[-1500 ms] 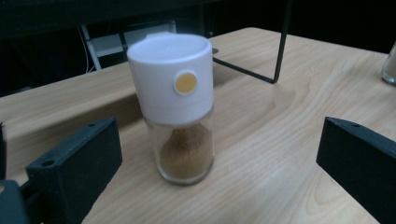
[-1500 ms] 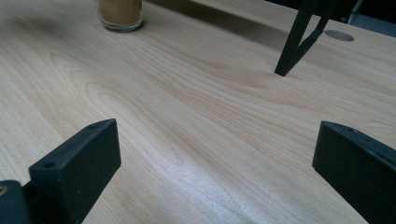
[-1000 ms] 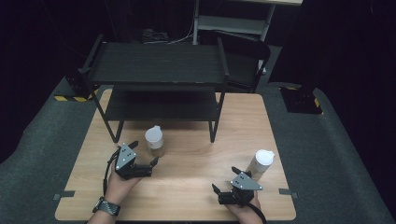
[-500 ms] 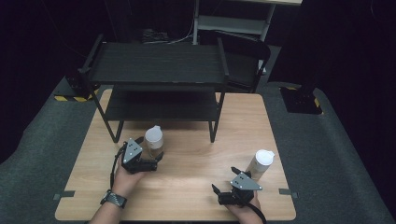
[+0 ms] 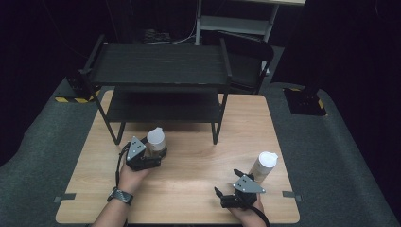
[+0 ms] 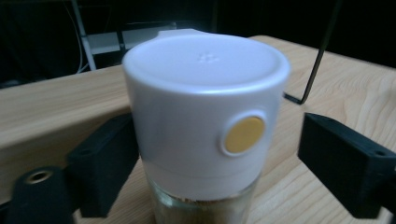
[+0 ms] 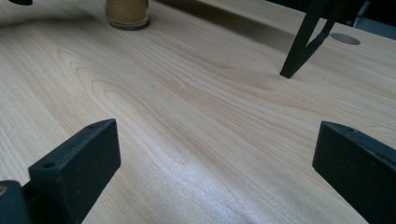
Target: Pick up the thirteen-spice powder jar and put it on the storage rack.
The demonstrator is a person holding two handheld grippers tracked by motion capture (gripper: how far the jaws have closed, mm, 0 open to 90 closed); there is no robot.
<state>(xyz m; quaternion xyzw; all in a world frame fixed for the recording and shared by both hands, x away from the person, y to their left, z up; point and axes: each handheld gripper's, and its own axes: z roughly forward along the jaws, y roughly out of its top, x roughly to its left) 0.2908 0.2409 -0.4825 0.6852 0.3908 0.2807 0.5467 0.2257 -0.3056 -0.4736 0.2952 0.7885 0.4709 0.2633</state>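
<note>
A glass jar (image 5: 156, 140) with a white cap and brown contents stands on the wooden table (image 5: 189, 172), in front of the black rack. My left gripper (image 5: 153, 152) has its jaws on either side of this jar (image 6: 205, 116). They have just been closing. The left pad (image 6: 100, 168) sits against the cap, while the right pad (image 6: 345, 163) stands a little apart from it. A second white-capped jar (image 5: 264, 164) stands at the right. Beside it my right gripper (image 5: 226, 181) rests low over the table, jaws wide with bare wood between them (image 7: 215, 172).
A black two-level rack (image 5: 161, 64) takes up the back half of the table; its front right leg (image 7: 303, 46) and the left jar's base (image 7: 127, 13) are in the right gripper view. Dark grey floor surrounds the table. A chair (image 5: 248, 61) stands behind.
My left gripper has moved forward to the jar, which now sits between its jaws, and the jaws have narrowed. The right gripper and the right jar have not moved.
</note>
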